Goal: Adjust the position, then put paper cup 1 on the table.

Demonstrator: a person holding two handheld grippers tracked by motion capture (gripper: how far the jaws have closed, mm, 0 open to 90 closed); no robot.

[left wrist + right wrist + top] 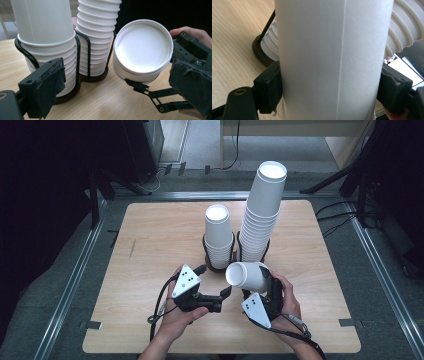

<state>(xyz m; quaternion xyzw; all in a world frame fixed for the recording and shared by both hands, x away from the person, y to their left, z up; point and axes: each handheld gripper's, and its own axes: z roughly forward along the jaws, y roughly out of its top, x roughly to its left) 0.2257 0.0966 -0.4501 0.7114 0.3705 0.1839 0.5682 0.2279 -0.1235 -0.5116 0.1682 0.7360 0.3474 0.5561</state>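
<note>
Fingers (268, 90) of the right gripper (265, 292) pinch a single paper cup (246, 275) across its side wall, holding it tipped on its side above the table (150, 235) toward the near edge, base turned to the left gripper (220, 296) — whose jaws stand apart with nothing between them. That cup looks light, thin and easily dented, smooth enough to slip; a gentle hold near the stiffer rolled rim or base would suit it better than mid-wall. Just behind it stand the short stack (218, 237) and the tall stack (262, 215) in a black wire holder (82, 50) — the tall one looks ready to topple if bumped.
</note>
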